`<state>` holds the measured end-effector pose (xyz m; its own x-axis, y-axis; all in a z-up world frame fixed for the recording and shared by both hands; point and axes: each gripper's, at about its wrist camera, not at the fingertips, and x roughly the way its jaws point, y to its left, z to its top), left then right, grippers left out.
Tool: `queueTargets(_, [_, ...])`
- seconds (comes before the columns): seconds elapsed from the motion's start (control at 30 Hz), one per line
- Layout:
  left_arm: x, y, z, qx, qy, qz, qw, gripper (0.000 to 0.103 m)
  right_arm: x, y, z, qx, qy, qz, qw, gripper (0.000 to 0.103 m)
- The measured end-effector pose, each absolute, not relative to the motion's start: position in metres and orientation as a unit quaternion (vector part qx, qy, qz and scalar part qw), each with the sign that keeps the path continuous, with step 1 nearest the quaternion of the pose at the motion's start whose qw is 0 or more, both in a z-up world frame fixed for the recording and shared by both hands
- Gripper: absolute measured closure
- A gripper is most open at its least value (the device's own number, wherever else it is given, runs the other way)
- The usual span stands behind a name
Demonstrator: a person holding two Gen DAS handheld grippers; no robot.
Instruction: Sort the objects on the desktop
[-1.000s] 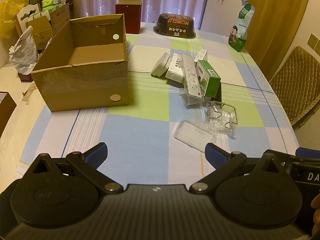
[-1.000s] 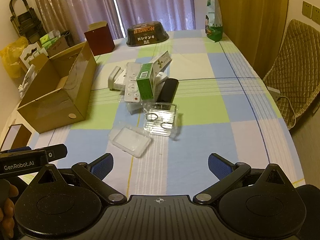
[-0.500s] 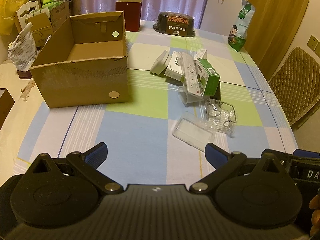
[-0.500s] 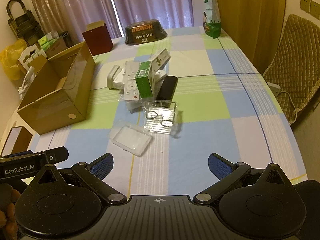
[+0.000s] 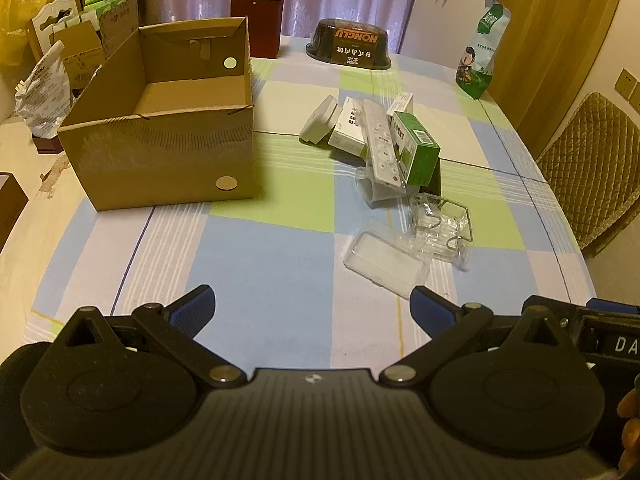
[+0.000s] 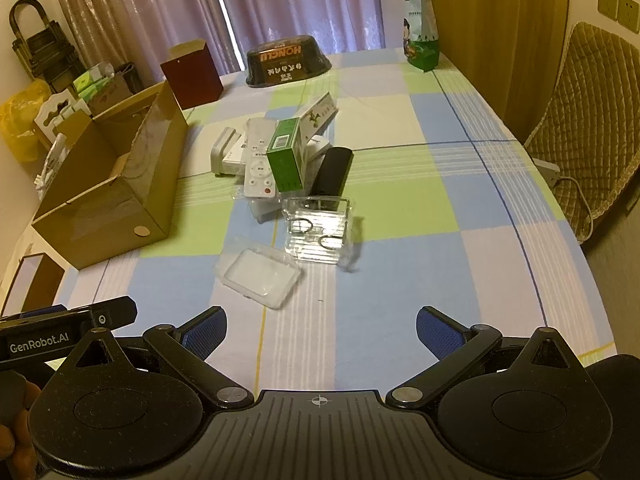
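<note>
A: Both tools are held low over the near edge of the checked blue, green and white tablecloth (image 5: 260, 264). The left gripper (image 5: 311, 309) is seen spread wide with nothing between its blue pads; the right gripper (image 6: 320, 330) likewise, spread and empty.

B: Where are the task's things noted?

A: A loose heap is seen mid-table: a white remote control (image 6: 259, 164) propped on a green and white carton (image 6: 285, 153), a black remote (image 6: 332, 172) behind it, a white rectangular box (image 5: 349, 127), a grey-white block (image 5: 319, 119). Nearer, a flat clear plastic lid (image 6: 260, 276) and a clear plastic box with wire clips (image 6: 318, 228) are lying just beside each other. The open brown cardboard box (image 5: 168, 136) is stood to the left, well apart from the heap; what shows of its floor is bare.

B: Step in hand?

A: An approach is judged, no grasp. The scene fits sorting under way; how much has gone elsewhere cannot be told.

B: What is called for next?

A: Probably a reach forward to the clear lid, nearest both claws. Thin, slick plastic: an edge pinch is needed, and slipping is likely.
</note>
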<state>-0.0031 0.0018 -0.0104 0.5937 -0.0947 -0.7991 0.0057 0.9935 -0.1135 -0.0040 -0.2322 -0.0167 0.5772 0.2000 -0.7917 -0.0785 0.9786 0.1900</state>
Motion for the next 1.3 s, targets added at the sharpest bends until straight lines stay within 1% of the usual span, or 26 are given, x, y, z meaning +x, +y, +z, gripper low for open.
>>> queueTargets(0.77, [0.001, -0.003, -0.018, -0.043, 0.457, -0.036, 0.888, 0.001, 0.002, -0.238, -0.023, 0.077, 0.457, 0.076, 0.883, 0.000])
queueTargets(0.97, [0.011, -0.017, -0.024, -0.005, 0.450, -0.055, 0.891, 0.001, 0.013, -0.249, -0.023, 0.088, 0.449, 0.066, 0.887, 0.000])
queueTargets(1.13, [0.027, -0.035, -0.042, 0.037, 0.446, -0.103, 0.888, 0.001, 0.028, -0.259, -0.029, 0.095, 0.450, 0.063, 0.886, 0.000])
queueTargets(1.3, [0.045, -0.055, -0.063, 0.087, 0.426, -0.170, 0.884, 0.001, 0.047, -0.265, -0.039, 0.092, 0.451, 0.061, 0.886, 0.000])
